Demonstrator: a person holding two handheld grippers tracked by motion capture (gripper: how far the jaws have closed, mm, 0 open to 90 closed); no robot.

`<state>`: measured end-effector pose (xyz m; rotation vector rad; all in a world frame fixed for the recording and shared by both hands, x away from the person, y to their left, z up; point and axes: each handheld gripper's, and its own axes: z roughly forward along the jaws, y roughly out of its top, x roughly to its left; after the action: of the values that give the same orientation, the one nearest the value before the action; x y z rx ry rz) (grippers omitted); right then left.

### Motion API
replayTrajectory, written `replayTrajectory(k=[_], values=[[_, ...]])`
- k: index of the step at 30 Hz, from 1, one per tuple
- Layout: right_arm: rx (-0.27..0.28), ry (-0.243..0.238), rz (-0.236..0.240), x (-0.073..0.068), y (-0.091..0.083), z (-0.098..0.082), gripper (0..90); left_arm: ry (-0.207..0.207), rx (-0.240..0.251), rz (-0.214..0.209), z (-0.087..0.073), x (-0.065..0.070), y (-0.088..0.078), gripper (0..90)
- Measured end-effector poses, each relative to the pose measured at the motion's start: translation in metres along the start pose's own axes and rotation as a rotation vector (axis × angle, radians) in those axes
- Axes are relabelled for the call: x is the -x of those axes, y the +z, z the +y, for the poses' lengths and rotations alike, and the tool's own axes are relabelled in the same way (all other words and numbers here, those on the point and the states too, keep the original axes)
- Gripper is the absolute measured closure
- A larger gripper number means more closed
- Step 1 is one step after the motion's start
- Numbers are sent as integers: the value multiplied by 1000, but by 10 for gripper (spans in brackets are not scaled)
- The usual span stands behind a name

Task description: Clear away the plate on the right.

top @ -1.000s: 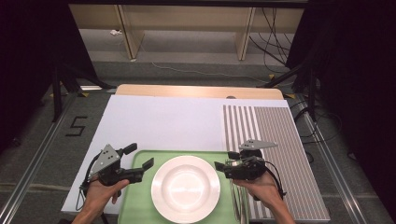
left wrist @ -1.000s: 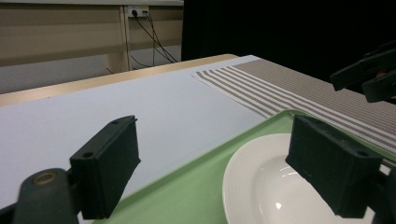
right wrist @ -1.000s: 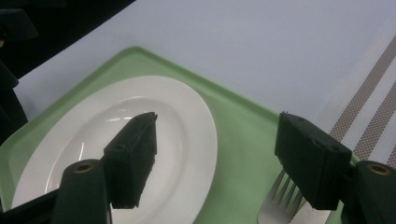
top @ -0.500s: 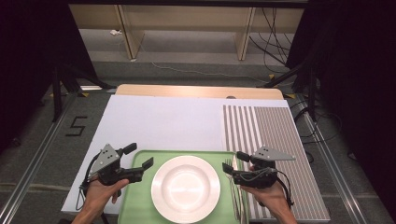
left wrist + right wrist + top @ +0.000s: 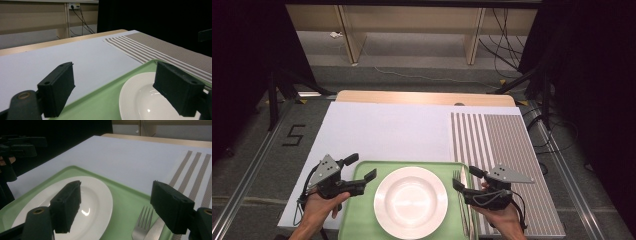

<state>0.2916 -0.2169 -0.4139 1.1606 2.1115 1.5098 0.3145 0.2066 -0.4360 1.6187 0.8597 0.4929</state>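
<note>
**Both tools wide open either side of the plate**

Left tool (image 5: 361,167) held in the left hand (image 5: 319,207), released, jaws spread wide with nothing between them; poised at the left edge of the flat green plastic tray (image 5: 357,220), one jaw over the white table covering (image 5: 387,130), the other over the tray rim. Seen along its own jaws in the left gripper view: round white ceramic plate (image 5: 140,100) just beyond and beneath the right-hand jaw, untouched.

Right tool (image 5: 468,178) held in the right hand (image 5: 499,217), likewise released, jaws just been opening, nothing caught between them. Pointed leftward at the plate (image 5: 411,201) from the tray's right edge, close beside the plate yet clear of it. Silver metal fork (image 5: 142,225) lying on the tray right under this tool, between the two jaws in the right gripper view, tines pointing away, not gripped; the plate (image 5: 95,197) beyond the left-hand jaw there. A second piece of silver cutlery just beside the fork, too cut off to identify.

Plate centred on the tray, midway between the two tools. Brown-and-white striped placemat (image 5: 507,150) beyond and to the outer side of the right tool, flat on the table, touching the tray's right edge.
</note>
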Motion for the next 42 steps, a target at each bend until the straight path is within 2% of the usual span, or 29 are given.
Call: replayTrajectory(k=[2, 3, 4, 7, 8, 11, 13, 16, 17, 18, 20, 25, 28, 30, 32, 42], values=[[19, 14, 1, -1, -2, -1, 230, 1, 1, 1, 0, 0, 0, 158], [18, -1, -7, -1, -2, -2, 224, 1, 1, 1, 0, 0, 0, 158], [-3, -3, -13, -1, -4, -2, 215, 2, 0, 2, 0, 0, 0, 158], [-5, 2, -33, -3, -6, -4, 215, 2, 1, 0, 0, 1, 0, 158], [-4, 3, -15, -3, -8, -5, 212, 1, 2, 0, 0, 1, 0, 158], [9, -13, -34, -3, -9, -6, 211, 1, 2, 0, 0, 1, 0, 158], [-2, -11, -31, -3, -10, -6, 211, 2, 3, -2, 0, 1, 0, 158], [23, -21, -30, -6, -11, -7, 211, 2, 2, -2, 0, 1, 0, 158], [14, -19, -28, -7, -12, -7, 211, 3, 3, -1, 0, 1, 0, 158], [7, -17, -46, -8, -11, -8, 211, 3, 3, -2, 0, 1, 0, 158], [3, -27, -43, -7, -12, -10, 210, 3, 3, -2, 0, 1, 0, 158], [13, -20, -67, -9, -15, -11, 209, 3, 4, -3, -1, 0, -1, 158], [12, 3, -68, -10, -18, -12, 203, 1, 7, -2, -1, 0, -1, 158], [8, -11, -80, -10, -20, -13, 201, 2, 7, -2, -1, 0, -1, 158], [24, -8, -74, -12, -21, -13, 201, 2, 7, -1, -1, 0, -1, 158], [28, -21, -71, -12, -21, -12, 201, 5, 5, -4, 0, 1, 0, 158]])
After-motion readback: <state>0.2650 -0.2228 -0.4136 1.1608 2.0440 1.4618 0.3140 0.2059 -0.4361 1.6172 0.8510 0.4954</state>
